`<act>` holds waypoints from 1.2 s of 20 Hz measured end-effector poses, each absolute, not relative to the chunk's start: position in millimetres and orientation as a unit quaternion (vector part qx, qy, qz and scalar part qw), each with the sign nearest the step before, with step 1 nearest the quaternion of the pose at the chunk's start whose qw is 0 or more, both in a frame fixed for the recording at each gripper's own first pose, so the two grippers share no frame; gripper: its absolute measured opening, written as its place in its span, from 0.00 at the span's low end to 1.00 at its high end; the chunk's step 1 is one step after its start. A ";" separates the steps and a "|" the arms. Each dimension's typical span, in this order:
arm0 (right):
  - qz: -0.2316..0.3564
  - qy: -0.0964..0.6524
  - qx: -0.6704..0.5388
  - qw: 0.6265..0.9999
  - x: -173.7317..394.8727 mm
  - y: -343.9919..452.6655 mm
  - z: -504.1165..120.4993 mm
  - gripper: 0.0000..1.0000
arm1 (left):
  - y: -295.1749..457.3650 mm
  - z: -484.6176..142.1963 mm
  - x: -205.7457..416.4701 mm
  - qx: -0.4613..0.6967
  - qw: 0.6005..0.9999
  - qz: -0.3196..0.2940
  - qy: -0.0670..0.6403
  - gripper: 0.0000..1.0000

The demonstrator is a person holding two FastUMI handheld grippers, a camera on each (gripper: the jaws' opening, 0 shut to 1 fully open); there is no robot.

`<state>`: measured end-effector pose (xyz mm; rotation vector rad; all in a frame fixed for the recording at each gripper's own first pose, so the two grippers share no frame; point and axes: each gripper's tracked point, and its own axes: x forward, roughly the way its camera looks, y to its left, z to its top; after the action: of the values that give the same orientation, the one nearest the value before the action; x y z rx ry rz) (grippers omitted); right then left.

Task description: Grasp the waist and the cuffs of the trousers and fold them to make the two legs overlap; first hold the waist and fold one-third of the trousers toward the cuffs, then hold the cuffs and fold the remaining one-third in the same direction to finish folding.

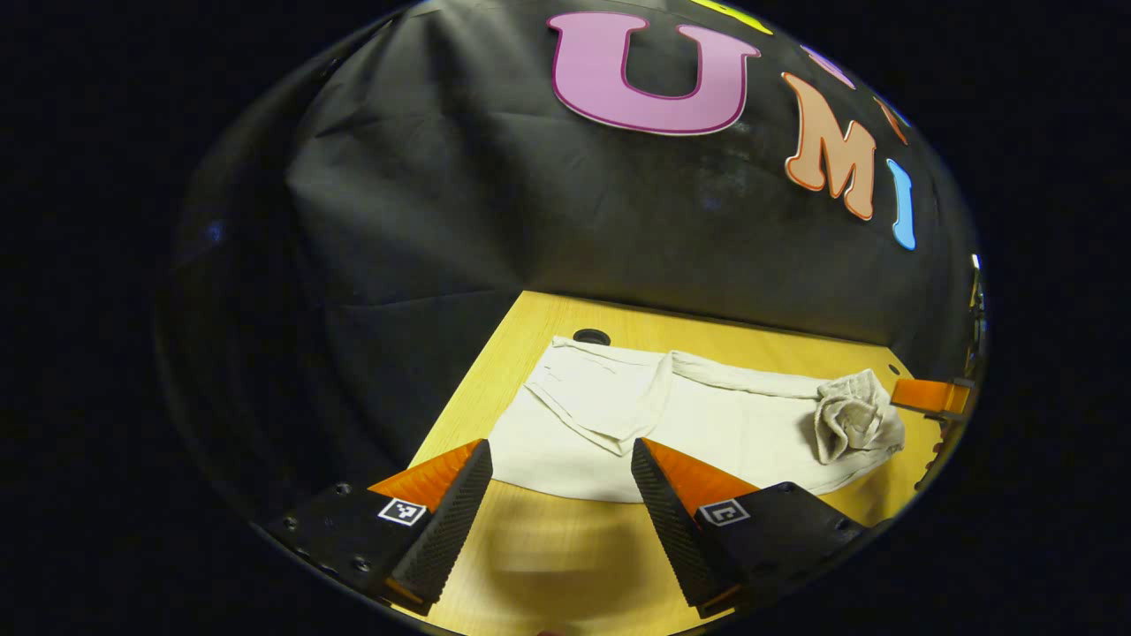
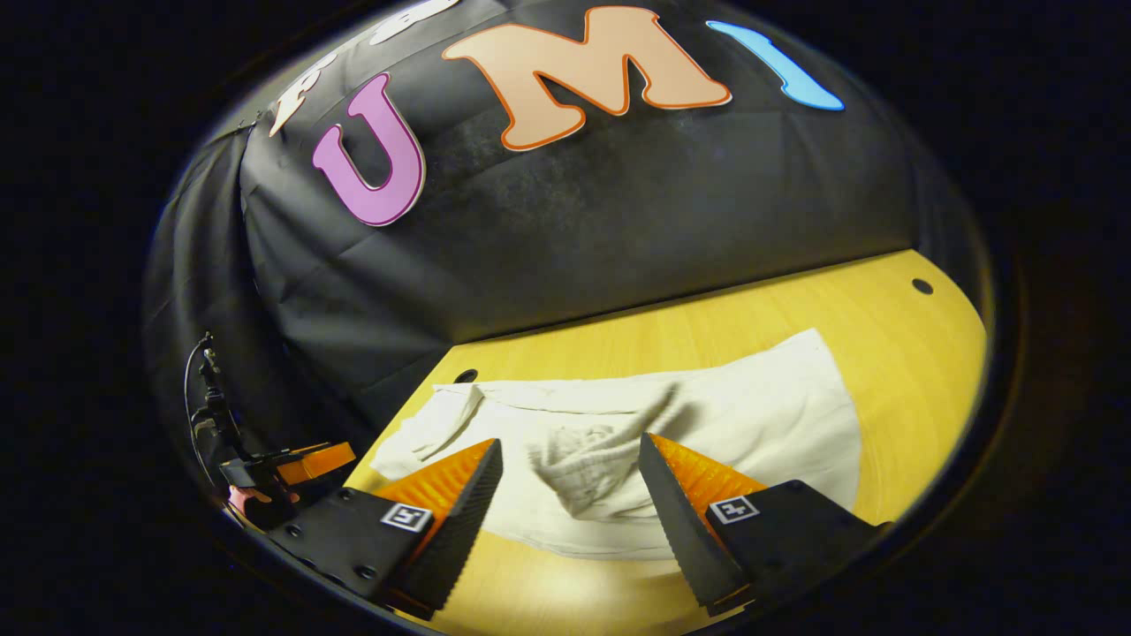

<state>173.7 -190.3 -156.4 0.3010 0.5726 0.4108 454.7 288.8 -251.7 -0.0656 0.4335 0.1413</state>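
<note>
Cream-white trousers (image 1: pixel 707 424) lie flat on the yellow wooden table (image 1: pixel 548 548), legs overlapped, with a crumpled bunch of cloth (image 1: pixel 853 415) at their right end in the left gripper view. My left gripper (image 1: pixel 561 503) hangs open just short of the trousers' near edge, nothing between its fingers. In the right gripper view the trousers (image 2: pixel 751 424) stretch across the table (image 2: pixel 910 353), a rumpled fold (image 2: pixel 579 464) lying just beyond my open right gripper (image 2: pixel 570 508). The other gripper (image 2: pixel 300 464) appears at the far left there, and at the far right (image 1: pixel 932 396) of the left gripper view.
The black cloth wall (image 1: pixel 574 203) closes off the table's far side. A round cable hole (image 1: pixel 591 336) sits in the tabletop by the trousers' far corner; another hole (image 2: pixel 922 286) lies towards the table's right end. Bare wood lies to the right of the trousers (image 2: pixel 919 389).
</note>
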 end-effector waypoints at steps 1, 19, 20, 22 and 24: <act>0.192 0.277 0.138 0.931 169.8 -193.3 -162.1 0.96 | 294.7 -256.6 459.1 -0.027 0.973 0.070 0.218 0.96; 0.091 0.244 0.144 0.955 154.1 -289.9 -130.4 0.96 | 290.0 -324.7 501.2 0.005 0.954 0.021 0.300 0.37; 0.090 0.243 0.143 0.955 153.3 -293.4 -128.6 0.96 | 286.0 -325.0 501.1 0.002 0.952 0.024 0.305 0.18; 0.081 0.240 0.127 0.959 150.1 -314.2 -121.6 0.96 | 281.9 -322.0 503.9 -0.015 0.952 0.036 0.305 0.00; 0.074 0.239 0.120 0.961 147.1 -328.7 -118.0 0.96 | 279.2 -313.6 506.0 -0.030 0.956 0.040 0.290 0.00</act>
<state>147.1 -328.7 -118.0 0.2441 0.4839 0.1494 506.0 279.2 -313.6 -0.0612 0.5897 0.0802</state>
